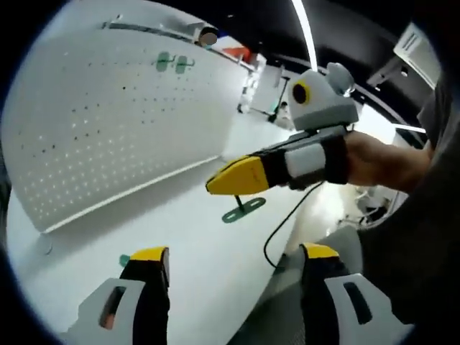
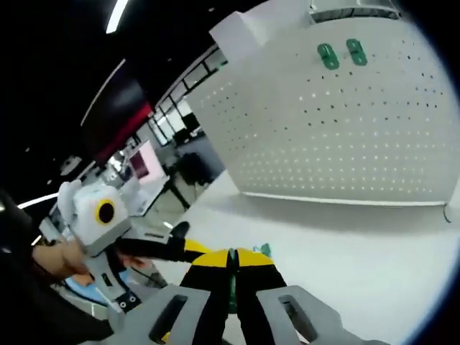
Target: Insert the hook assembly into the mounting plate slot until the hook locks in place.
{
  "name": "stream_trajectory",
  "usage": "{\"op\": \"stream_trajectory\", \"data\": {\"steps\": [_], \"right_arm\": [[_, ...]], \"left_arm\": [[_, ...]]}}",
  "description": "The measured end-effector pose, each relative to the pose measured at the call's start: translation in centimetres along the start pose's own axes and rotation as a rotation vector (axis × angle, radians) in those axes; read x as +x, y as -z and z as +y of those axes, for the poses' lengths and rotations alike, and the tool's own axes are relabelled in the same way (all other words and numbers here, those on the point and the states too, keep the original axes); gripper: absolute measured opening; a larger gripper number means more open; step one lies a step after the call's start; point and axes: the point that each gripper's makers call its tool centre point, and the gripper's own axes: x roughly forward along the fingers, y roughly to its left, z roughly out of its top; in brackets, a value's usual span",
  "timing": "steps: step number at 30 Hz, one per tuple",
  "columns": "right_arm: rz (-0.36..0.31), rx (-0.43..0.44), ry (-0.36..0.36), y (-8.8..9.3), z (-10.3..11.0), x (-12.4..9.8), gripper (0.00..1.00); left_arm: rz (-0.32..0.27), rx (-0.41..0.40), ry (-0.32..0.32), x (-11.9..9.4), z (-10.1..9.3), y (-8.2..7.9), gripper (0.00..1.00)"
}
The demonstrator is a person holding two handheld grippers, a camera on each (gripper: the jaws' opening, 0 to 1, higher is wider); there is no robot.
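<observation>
A white perforated mounting plate [image 1: 108, 122] stands upright on the white table [image 1: 201, 251], with two green hooks [image 1: 172, 62] mounted near its top. My right gripper [image 1: 230, 180] enters from the right, held by a hand, shut on a green hook [image 1: 243, 210] whose flat base hangs below the yellow tips. My left gripper [image 1: 233, 255] is open, nothing between its jaws. In the right gripper view, my right gripper [image 2: 231, 257] is shut with a green strip of the hook [image 2: 231, 287] between the jaws. The plate [image 2: 345, 122] and its hooks [image 2: 338, 54] lie ahead.
My left gripper [image 2: 183, 241] reaches in from the left in the right gripper view, beside the right one. A small green bit [image 1: 124, 259] lies by my left jaw. The table edge [image 1: 287, 244] falls away at the right, and an office with desks lies beyond.
</observation>
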Motion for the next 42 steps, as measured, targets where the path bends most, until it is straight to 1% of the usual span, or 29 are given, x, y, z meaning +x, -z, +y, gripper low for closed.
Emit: {"op": "stream_trajectory", "data": {"steps": [3, 5, 6, 9, 10, 12, 14, 15, 18, 21, 23, 26, 29, 31, 33, 35, 38, 42], "right_arm": [[-0.03, 0.002, 0.008, -0.6, 0.1, -0.1, 0.0], [-0.057, 0.015, 0.005, -1.0, 0.3, 0.0, 0.0], [-0.072, 0.022, 0.012, -1.2, 0.3, 0.0, 0.0], [-0.114, 0.011, 0.039, -1.5, 0.3, 0.2, 0.0], [-0.119, 0.016, 0.042, -1.5, 0.4, 0.2, 0.0], [-0.153, 0.041, 0.044, -1.7, 0.7, 0.4, 0.0], [-0.163, 0.032, 0.041, -1.6, 1.1, 0.7, 0.0], [-0.166, 0.034, 0.041, -1.6, 1.2, 0.9, 0.0], [-0.178, 0.053, 0.036, -1.6, 1.5, 1.1, 0.0], [-0.189, 0.053, 0.04, -1.7, 1.8, 1.1, 0.0], [-0.201, 0.045, 0.047, -1.9, 1.9, 1.0, 0.0], [-0.221, 0.031, 0.062, -2.2, 1.9, 1.0, 0.0], [-0.249, 0.036, 0.079, -2.7, 1.7, 0.9, 0.0], [-0.256, 0.042, 0.08, -2.8, 1.8, 0.8, 0.0], [-0.245, 0.065, 0.072, -2.7, 1.9, 1.0, 0.0], [-0.252, 0.062, 0.071, -2.8, 2.1, 1.0, 0.0], [-0.252, 0.049, 0.074, -2.7, 2.3, 1.0, 0.0], [-0.272, 0.037, 0.079, -2.9, 2.4, 0.9, 0.0]], "left_arm": [[-0.019, -0.008, -0.023, -0.2, 0.2, -0.4, 0.8], [-0.022, -0.025, -0.042, -0.2, 0.4, -0.4, 0.79], [-0.014, -0.052, -0.066, -0.2, 0.8, -0.2, 0.78], [-0.043, -0.086, -0.122, -0.2, 1.6, -0.6, 0.77], [-0.056, -0.088, -0.13, -0.2, 1.5, -0.9, 0.77], [-0.07, -0.088, -0.146, -0.2, 1.4, -1.3, 0.77], [-0.084, -0.073, -0.167, -0.2, 1.4, -1.8, 0.76], [-0.101, -0.059, -0.185, -0.3, 1.6, -2.2, 0.74], [-0.113, -0.081, -0.196, -0.2, 1.7, -2.5, 0.73], [-0.119, -0.083, -0.21, -0.2, 1.9, -2.7, 0.7], [-0.112, -0.094, -0.226, -0.2, 2.3, -2.6, 0.67], [-0.125, -0.116, -0.234, -0.2, 2.4, -2.9, 0.66], [-0.128, -0.096, -0.249, -0.4, 2.4, -3.3, 0.62], [-0.134, -0.082, -0.261, -0.4, 2.5, -3.6, 0.6], [-0.134, -0.044, -0.271, -0.5, 2.6, -3.8, 0.56], [-0.128, -0.009, -0.283, -0.5, 2.6, -3.9, 0.53], [-0.135, -0.002, -0.287, -0.7, 2.5, -4.2, 0.49], [-0.146, -0.019, -0.281, -0.7, 2.4, -4.5, 0.46]]}}
